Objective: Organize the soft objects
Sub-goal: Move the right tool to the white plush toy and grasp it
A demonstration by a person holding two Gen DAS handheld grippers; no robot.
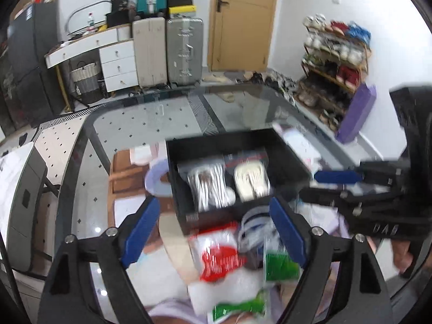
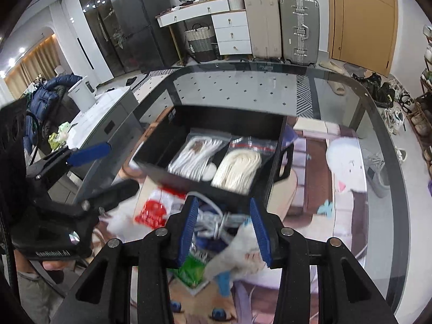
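Note:
A black open box point(image 1: 216, 145) point(image 2: 243, 129) stands on the glass table and holds two clear bags of white cords point(image 1: 209, 187) point(image 2: 197, 158) and cream cords point(image 1: 252, 179) point(image 2: 239, 171). In front of it lie a red-and-white packet point(image 1: 218, 256) point(image 2: 152, 210), green packets point(image 1: 280, 266) point(image 2: 193, 268) and a bag of blue-white cable point(image 1: 253, 228) point(image 2: 213, 222). My left gripper point(image 1: 213, 232) is open above the packets. My right gripper point(image 2: 224, 229) is open around the cable bag and a white fluffy item point(image 2: 240, 259), apart from both.
A printed mat point(image 2: 324, 189) with cartoon figures covers the table's near part. The glass table edge point(image 2: 378, 108) curves at the right. Suitcases point(image 2: 297, 27), a white drawer desk point(image 2: 232, 29) and a shoe rack point(image 1: 334, 54) stand beyond the table.

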